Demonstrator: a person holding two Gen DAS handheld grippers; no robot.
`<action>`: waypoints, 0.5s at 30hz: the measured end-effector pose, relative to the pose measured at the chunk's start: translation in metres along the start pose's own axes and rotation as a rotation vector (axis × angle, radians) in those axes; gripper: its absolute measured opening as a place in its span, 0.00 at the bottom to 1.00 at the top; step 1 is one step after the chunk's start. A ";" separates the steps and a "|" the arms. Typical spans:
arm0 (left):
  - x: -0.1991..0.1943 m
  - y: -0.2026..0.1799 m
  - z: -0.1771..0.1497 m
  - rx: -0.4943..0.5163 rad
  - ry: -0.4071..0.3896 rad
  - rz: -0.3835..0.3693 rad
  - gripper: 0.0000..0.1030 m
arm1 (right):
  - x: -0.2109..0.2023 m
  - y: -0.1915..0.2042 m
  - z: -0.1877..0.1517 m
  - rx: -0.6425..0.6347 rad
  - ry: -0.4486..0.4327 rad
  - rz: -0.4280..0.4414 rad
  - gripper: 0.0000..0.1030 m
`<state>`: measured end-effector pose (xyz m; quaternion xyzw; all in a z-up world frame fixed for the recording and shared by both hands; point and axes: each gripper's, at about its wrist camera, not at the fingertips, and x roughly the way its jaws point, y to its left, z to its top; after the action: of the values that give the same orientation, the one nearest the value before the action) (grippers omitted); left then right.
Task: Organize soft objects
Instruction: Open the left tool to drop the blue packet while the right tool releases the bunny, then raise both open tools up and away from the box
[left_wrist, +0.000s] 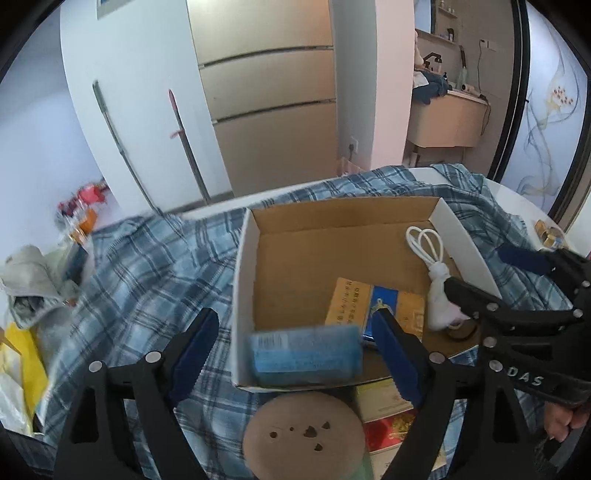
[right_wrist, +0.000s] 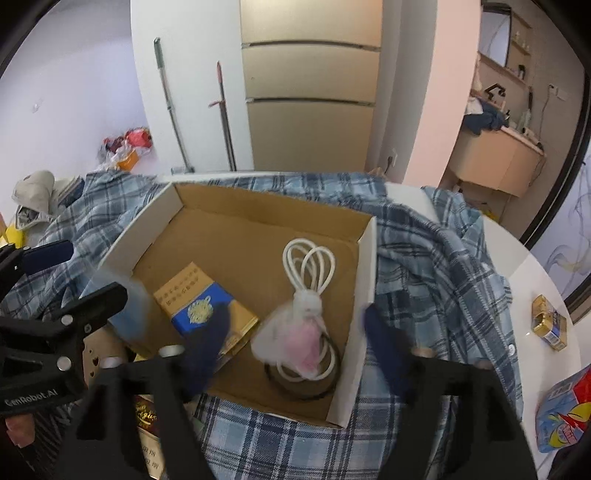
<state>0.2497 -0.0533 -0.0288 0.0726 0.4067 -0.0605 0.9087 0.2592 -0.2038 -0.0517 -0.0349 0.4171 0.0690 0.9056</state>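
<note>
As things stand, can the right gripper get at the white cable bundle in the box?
Probably yes. The right gripper is open, poised over the open-topped cardboard box, and the white cable bundle lies uncovered just ahead. The left gripper sits off to the side.

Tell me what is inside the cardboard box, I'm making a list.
Inside the cardboard box: a white cable looped, a white-and-pink pouch, a yellow-and-blue packet, and a dark ring partly covered by the pouch.
</note>
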 end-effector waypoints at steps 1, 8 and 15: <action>-0.001 0.001 0.000 -0.004 -0.004 -0.013 0.84 | -0.002 -0.001 0.000 0.001 -0.004 -0.002 0.75; -0.011 0.008 0.003 -0.037 -0.036 -0.026 0.84 | -0.003 -0.005 0.003 0.012 0.000 0.001 0.75; -0.028 0.010 0.003 -0.030 -0.081 -0.016 0.84 | -0.009 -0.005 0.004 0.013 -0.023 0.004 0.75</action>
<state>0.2354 -0.0432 -0.0050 0.0529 0.3709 -0.0646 0.9249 0.2571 -0.2093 -0.0420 -0.0275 0.4073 0.0688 0.9103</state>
